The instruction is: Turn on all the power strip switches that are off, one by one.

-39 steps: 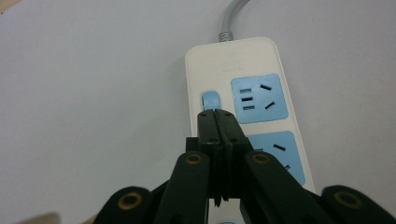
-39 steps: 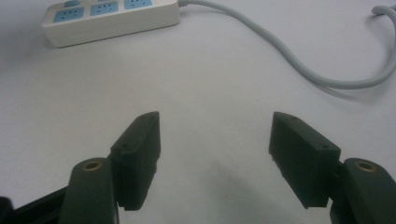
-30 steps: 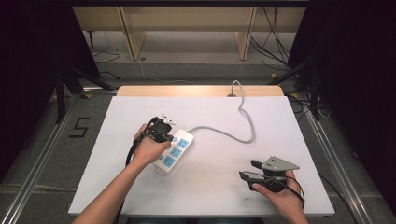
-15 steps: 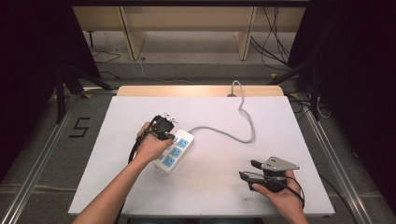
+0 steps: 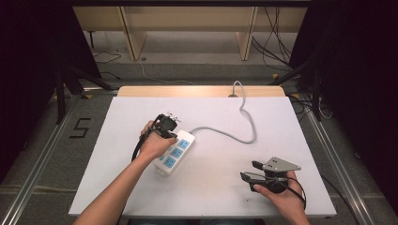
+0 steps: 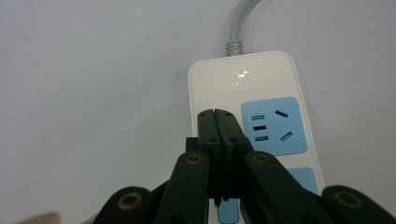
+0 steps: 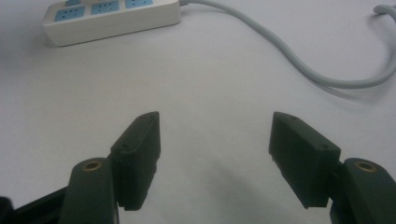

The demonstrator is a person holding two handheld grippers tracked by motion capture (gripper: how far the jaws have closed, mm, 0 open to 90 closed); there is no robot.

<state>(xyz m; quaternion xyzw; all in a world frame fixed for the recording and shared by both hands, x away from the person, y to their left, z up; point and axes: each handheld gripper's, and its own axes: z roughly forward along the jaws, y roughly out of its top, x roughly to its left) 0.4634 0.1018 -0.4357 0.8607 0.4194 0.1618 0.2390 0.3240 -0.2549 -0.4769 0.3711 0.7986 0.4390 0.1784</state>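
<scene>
**Power strip pressed by the closed left gripper**

A white power strip (image 5: 174, 153) is seen lying near the middle of the white table (image 5: 117, 187). Three blue sockets are seen on its top. Its grey cord (image 5: 244, 126) is laid in a curve toward the far edge of the table.

The left gripper (image 6: 218, 122) is held over the strip. Its jaws are pressed tight together, and nothing is held between them. The tips are placed at the cord end of the strip, just beside the first blue socket (image 6: 273, 125). Whether the strip is really touched cannot be told.

The right gripper (image 7: 215, 140) is kept low, well apart from the strip. Its jaws are spread wide and nothing is held.

No plug is seen in any socket. The work seems to be only just begun, and most of it is probably left.
</scene>
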